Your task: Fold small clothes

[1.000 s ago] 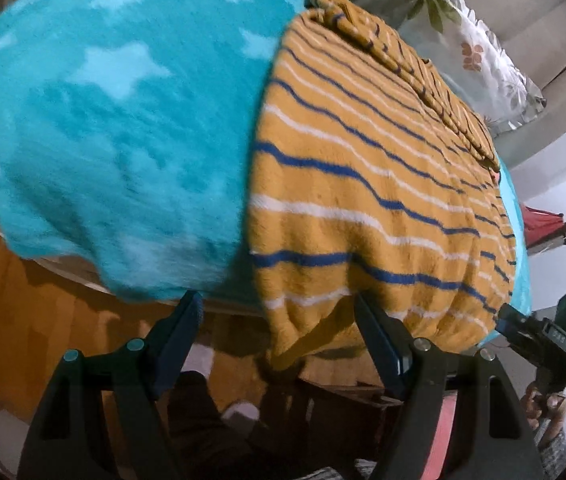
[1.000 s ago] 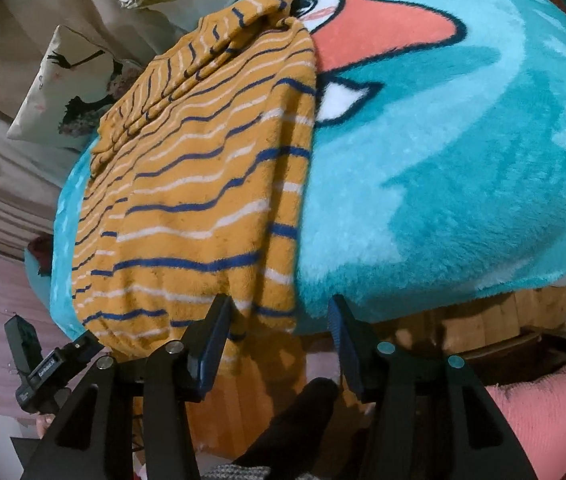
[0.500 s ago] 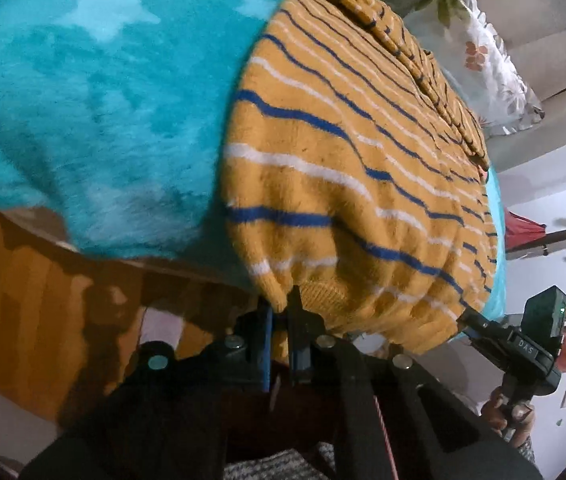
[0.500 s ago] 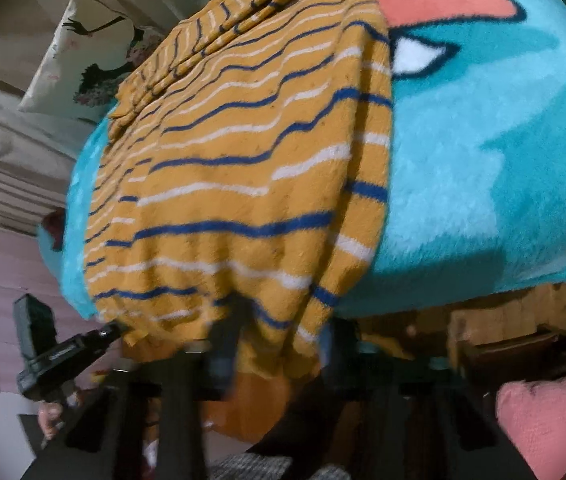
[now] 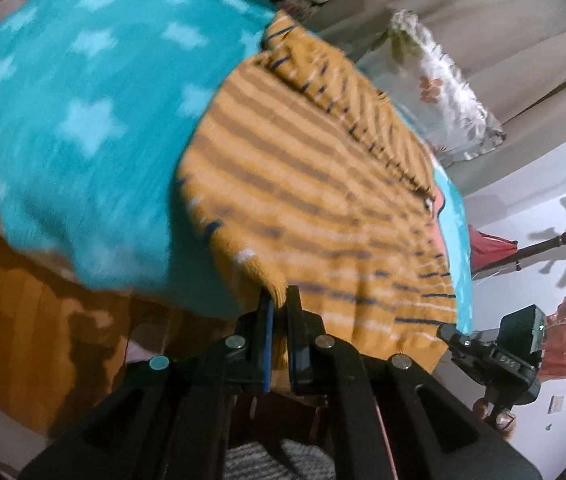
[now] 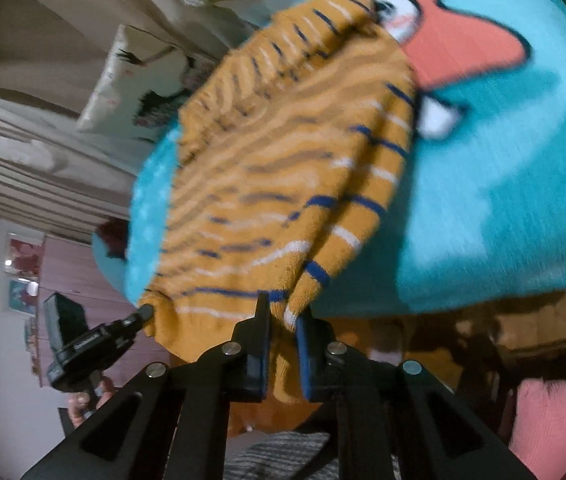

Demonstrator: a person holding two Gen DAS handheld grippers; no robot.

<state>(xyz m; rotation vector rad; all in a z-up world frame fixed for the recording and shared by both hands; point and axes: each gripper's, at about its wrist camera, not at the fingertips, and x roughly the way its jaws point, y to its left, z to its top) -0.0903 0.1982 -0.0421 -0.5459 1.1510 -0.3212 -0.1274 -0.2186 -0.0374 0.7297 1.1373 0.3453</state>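
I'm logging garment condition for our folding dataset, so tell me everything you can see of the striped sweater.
The striped sweater is a mustard-yellow knit with thin navy and white stripes and a ribbed hem. It lies on a teal plush blanket, with its near hem off the edge. The left gripper and the right gripper are each shut on a hem corner. A bunched part, perhaps folded sleeves, lies at the far end. Motion blur hides finer detail.

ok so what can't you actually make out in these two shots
- Sweater stripes, both wrist views: smeared by motion blur.
- Sweater hem, left wrist view: pinched inside the shut left gripper, hidden by its fingers.
- Hem, right wrist view: hidden inside the right gripper.
- Blanket cartoon, right wrist view: cut off by the edge and covered by the sweater.
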